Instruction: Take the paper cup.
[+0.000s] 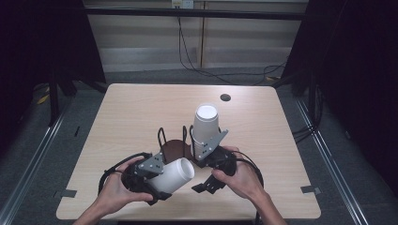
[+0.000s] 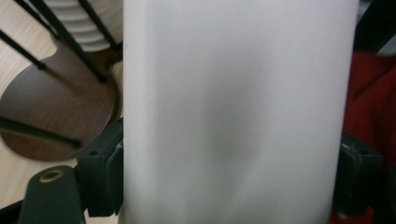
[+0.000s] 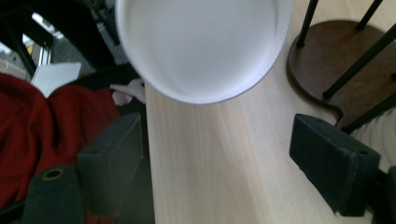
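White paper cup (image 1: 174, 175): pinched sideways by left hand-held gripper (image 1: 149, 180).
Right hand-held gripper (image 1: 206, 183): jaws spread, empty.
Risk: thin wall crushed by over-squeezing.

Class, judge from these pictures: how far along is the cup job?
Done: a stack of cups already stands in the rack. In hand: the left tool is shut on one cup, held tilted beside the rack; the right tool is open, holding nothing. Left: probably that cup still has to go to the rack.
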The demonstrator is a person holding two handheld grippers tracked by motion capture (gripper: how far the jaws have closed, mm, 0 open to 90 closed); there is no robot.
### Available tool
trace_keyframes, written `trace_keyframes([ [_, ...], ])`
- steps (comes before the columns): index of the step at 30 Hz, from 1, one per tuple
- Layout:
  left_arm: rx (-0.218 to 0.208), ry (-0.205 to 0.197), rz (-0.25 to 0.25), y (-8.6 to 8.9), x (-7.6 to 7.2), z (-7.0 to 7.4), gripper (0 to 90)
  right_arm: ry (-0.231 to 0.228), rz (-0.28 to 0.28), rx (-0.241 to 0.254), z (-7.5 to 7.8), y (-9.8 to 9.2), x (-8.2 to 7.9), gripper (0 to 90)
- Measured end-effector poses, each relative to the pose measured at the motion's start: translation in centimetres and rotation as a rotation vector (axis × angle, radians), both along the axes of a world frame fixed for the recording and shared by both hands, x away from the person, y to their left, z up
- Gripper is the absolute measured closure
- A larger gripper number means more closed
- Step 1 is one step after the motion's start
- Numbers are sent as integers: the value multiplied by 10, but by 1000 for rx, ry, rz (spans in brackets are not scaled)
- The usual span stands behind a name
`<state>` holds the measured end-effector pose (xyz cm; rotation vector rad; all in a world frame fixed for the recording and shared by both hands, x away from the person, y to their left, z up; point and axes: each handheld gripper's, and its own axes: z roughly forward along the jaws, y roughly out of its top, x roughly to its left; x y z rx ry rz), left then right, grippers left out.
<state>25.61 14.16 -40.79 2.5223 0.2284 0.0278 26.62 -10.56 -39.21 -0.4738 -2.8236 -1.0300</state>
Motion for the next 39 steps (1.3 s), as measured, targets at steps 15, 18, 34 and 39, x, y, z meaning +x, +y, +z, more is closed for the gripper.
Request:
trace_keyframes([
  [15, 133, -16, -23, -14, 2, 5, 177, 69, 71, -153, -15, 14, 5, 174],
  [18, 161, -11, -14, -16, -1, 1, 178, 64, 77, -159, -16, 20, 4, 169],
  [34, 194, 15, -82, -30, -10, -10, 178, 68, 121, -149, -16, 28, -3, 164],
  [39, 198, -6, -78, -31, -12, -6, 178, 82, 156, -110, -21, 36, -3, 168],
])
